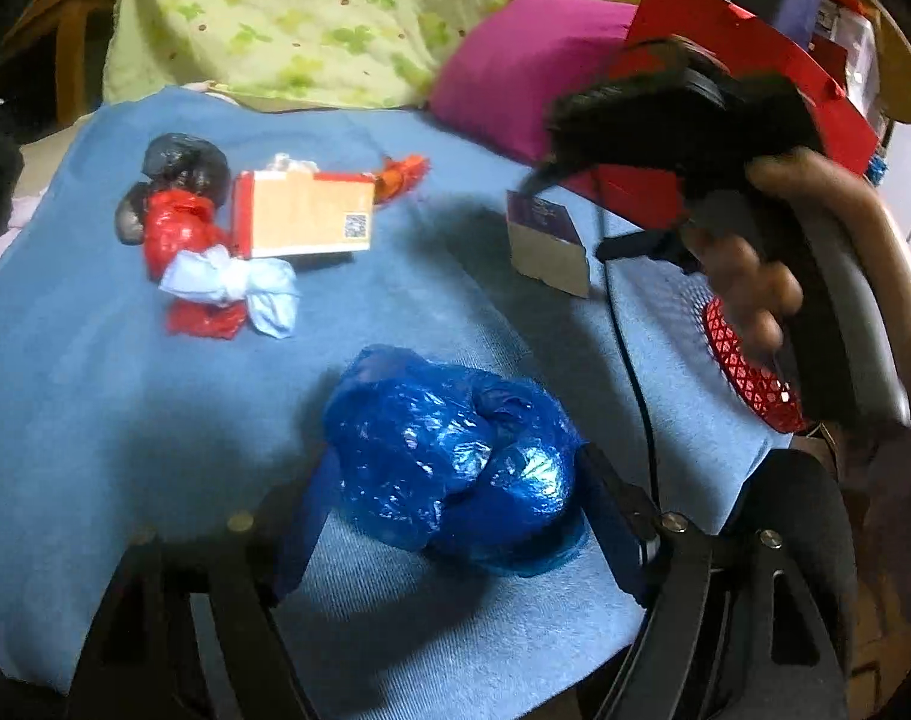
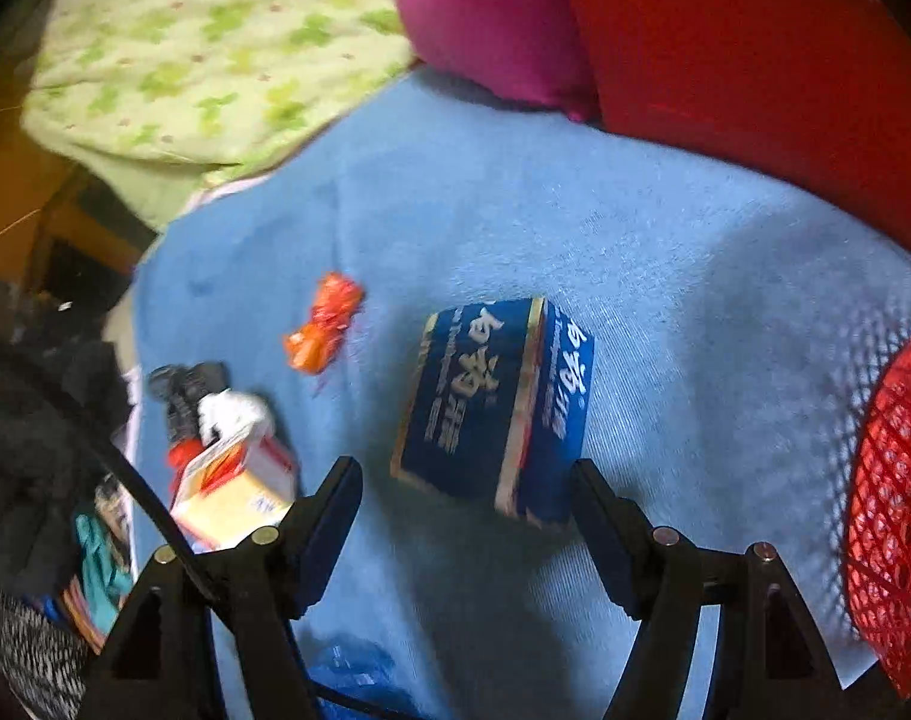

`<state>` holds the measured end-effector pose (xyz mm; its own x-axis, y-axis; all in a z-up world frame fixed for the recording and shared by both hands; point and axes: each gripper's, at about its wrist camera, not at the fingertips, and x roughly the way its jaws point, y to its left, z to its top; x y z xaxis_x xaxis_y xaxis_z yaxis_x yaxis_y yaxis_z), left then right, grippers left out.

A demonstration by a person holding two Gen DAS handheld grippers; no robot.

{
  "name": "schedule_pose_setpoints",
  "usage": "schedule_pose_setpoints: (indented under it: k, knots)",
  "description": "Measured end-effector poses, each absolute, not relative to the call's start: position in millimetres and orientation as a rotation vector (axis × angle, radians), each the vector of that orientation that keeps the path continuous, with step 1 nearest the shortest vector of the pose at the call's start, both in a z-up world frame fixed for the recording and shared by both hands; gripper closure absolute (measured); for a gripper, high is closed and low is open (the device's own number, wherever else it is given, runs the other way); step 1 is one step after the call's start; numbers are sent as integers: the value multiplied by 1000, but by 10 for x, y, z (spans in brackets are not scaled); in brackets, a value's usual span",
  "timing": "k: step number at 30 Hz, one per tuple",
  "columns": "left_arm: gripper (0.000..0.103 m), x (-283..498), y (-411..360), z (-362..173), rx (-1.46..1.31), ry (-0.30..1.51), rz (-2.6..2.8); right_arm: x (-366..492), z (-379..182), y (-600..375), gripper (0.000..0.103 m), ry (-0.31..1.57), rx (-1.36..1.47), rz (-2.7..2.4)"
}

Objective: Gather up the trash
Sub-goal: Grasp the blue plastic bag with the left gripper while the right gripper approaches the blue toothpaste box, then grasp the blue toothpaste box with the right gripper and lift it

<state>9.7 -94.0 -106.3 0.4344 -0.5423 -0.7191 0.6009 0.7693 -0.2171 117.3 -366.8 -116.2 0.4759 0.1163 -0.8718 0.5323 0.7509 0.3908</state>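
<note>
Blue plastic bag (image 1: 455,456) is lying near on the blue cloth (image 1: 125,360), sitting between the left gripper's (image 1: 455,516) released, parted jaws. Blue carton (image 2: 497,408) is resting mid-cloth, just ahead of the right gripper (image 2: 467,504), likewise released. Red mesh basket (image 2: 893,510) is standing at right.

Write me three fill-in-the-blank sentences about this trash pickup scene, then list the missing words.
1. The left gripper straddles a crumpled ____ plastic bag.
2. The right gripper is open in front of a blue ____.
3. All the trash lies on a ____ cloth.
4. At the cloth's right edge sits a red mesh ____.

Missing words: blue; box; blue; basket
</note>
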Motion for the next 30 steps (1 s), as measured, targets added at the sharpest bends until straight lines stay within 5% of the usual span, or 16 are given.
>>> schedule_pose_setpoints:
  k: [11, 15, 20, 22, 23, 24, 25, 30]
  knots:
    - [28, 159, -879, -1158, 65, 846, -767, 1469, -1312, -3494, 30, 1118, 536, -405]
    - [37, 145, -883, -1166, 63, 841, -790, 1364, -1291, -3515, 62, 1087, 501, -364]
    - [43, 125, -806, -1133, 36, 836, -783, 1119, -1259, -3717, 68, 1027, 645, -263]
    - [43, 122, -736, -1099, 25, 828, -766, 1021, -1273, -3804, 66, 1010, 736, -212]
    - [43, 131, -693, -1079, 15, 821, -752, 978, -1290, -3843, 53, 1011, 783, -200]
    - [43, 138, -660, -1066, 6, 817, -742, 931, -1308, -3875, 26, 1012, 815, -206]
    - [43, 158, -608, -1043, -11, 810, -726, 885, -1299, -3891, 20, 995, 835, -217]
    - [43, 231, -420, -957, -51, 771, -654, 1005, -1207, -3760, 20, 1005, 802, -225]
